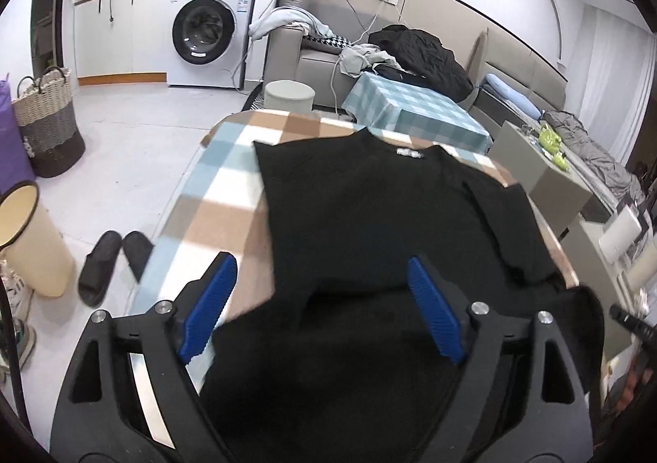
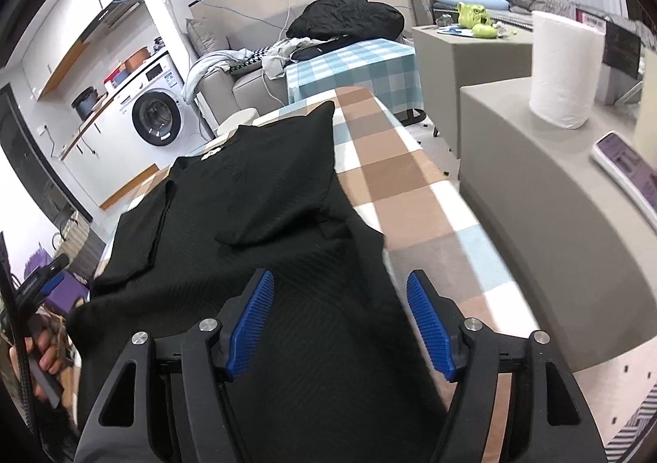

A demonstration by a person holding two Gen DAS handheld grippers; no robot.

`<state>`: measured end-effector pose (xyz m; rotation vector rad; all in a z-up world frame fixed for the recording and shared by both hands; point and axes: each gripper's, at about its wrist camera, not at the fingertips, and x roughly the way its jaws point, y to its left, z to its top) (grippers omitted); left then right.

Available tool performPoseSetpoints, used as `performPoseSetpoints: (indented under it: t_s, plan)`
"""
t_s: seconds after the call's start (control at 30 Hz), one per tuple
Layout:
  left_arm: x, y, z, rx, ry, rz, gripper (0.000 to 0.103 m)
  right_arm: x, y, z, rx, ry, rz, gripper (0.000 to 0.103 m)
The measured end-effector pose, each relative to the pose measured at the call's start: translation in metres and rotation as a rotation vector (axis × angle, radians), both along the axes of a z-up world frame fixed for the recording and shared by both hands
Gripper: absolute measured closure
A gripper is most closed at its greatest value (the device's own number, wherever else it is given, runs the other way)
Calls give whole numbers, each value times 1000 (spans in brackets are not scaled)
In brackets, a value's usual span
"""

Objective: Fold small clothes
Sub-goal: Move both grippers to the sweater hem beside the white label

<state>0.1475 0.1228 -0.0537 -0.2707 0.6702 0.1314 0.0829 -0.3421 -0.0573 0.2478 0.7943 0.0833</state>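
Observation:
A black knit top (image 1: 369,216) lies on a table with a brown, blue and white checked cloth (image 1: 230,192). Its collar label points away from me and both sleeves are folded in over the body. My left gripper (image 1: 320,298) is open above the top's near hem, blue pads wide apart, holding nothing. In the right wrist view the same top (image 2: 254,208) runs from the far table end to the near edge. My right gripper (image 2: 341,319) is open over the hem's right side, next to the checked cloth (image 2: 410,183).
A grey cabinet (image 2: 534,192) with a paper towel roll (image 2: 562,68) and a remote (image 2: 628,167) stands right of the table. On the floor at left are slippers (image 1: 111,261), a cream bin (image 1: 33,241) and a woven basket (image 1: 49,122). A sofa with clothes (image 1: 369,48) lies beyond.

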Motion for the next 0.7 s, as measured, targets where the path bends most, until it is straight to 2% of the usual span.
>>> performPoseSetpoints:
  t_s: [0.07, 0.2, 0.33, 0.5, 0.7]
  plan:
    - [-19, 4, -5, 14, 2, 28, 18, -10, -6, -1, 3, -3, 8, 28]
    - [-55, 15, -14, -12, 6, 69, 17, -24, -12, -8, 32, 10, 41, 27]
    - [-84, 25, -19, -5, 18, 95, 15, -36, -12, -15, 45, 21, 82, 18]
    - [-112, 28, -19, 41, 23, 92, 13, -53, -10, -22, 12, 20, 91, 18]
    - [-138, 28, -17, 46, 5, 82, 12, -75, -15, -32, 9, 24, 114, 18]
